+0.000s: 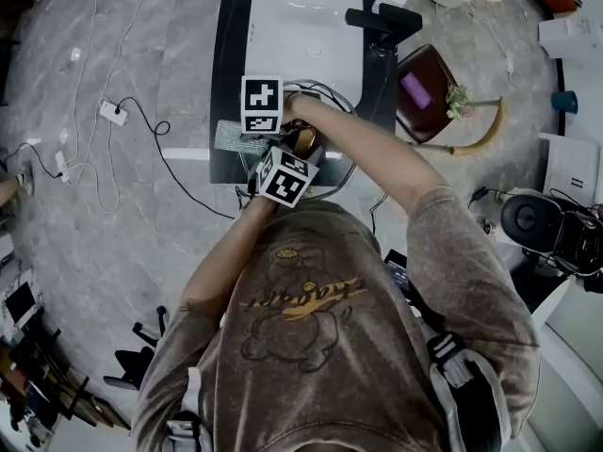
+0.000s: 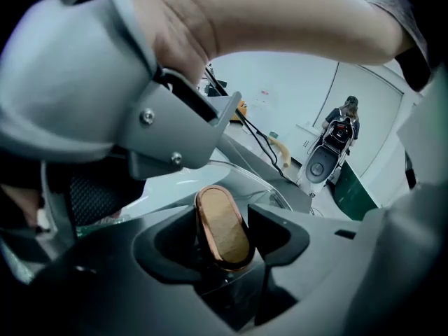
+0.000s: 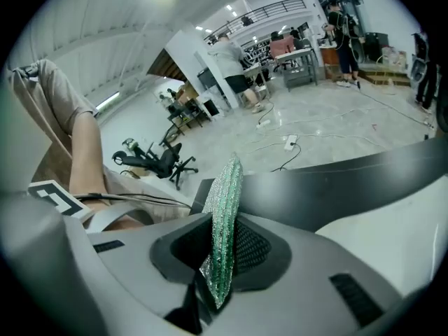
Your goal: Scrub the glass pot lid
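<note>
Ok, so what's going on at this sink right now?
A person stands at the sink with a gripper in each hand. The left gripper has its jaws closed on the copper knob of the glass pot lid, holding it at the near end of the basin. The right gripper pinches a green scrub pad. Its view shows no glass at the pad, so it does not seem to be on the lid.
</note>
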Motion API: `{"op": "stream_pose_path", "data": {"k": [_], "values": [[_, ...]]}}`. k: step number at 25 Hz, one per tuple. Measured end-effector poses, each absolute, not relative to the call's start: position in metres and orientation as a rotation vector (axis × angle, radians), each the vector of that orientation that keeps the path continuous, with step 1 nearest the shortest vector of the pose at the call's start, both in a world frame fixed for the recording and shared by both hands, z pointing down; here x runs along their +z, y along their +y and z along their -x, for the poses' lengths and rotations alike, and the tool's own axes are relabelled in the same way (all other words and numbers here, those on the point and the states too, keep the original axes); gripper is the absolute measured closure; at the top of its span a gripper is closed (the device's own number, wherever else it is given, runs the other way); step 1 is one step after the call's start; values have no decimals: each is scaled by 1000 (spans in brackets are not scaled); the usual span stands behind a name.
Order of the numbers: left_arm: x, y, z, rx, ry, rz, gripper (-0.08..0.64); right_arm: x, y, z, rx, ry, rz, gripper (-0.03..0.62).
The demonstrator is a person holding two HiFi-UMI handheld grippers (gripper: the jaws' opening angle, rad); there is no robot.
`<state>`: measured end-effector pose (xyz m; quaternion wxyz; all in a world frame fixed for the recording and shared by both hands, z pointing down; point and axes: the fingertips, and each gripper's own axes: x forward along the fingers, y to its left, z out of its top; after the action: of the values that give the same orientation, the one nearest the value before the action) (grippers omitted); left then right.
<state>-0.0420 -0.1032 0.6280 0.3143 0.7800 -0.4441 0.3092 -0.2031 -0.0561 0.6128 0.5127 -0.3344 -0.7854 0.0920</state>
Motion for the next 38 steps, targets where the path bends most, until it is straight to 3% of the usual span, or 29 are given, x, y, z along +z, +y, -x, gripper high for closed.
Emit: {"op": "stream_pose_path", "data": {"k": [15,31,38], "values": [[575,-100,62,778,-1229,-2201,328,517,-143,194,322,-2375,265,511],[516,-100,88,593,-1319,-2249,329,475,-159,-3,479,-2611,-566,511],[497,-110,92,524,-1358,-2252,329,457,-148,-57,445,-2639,-933,511]]}}
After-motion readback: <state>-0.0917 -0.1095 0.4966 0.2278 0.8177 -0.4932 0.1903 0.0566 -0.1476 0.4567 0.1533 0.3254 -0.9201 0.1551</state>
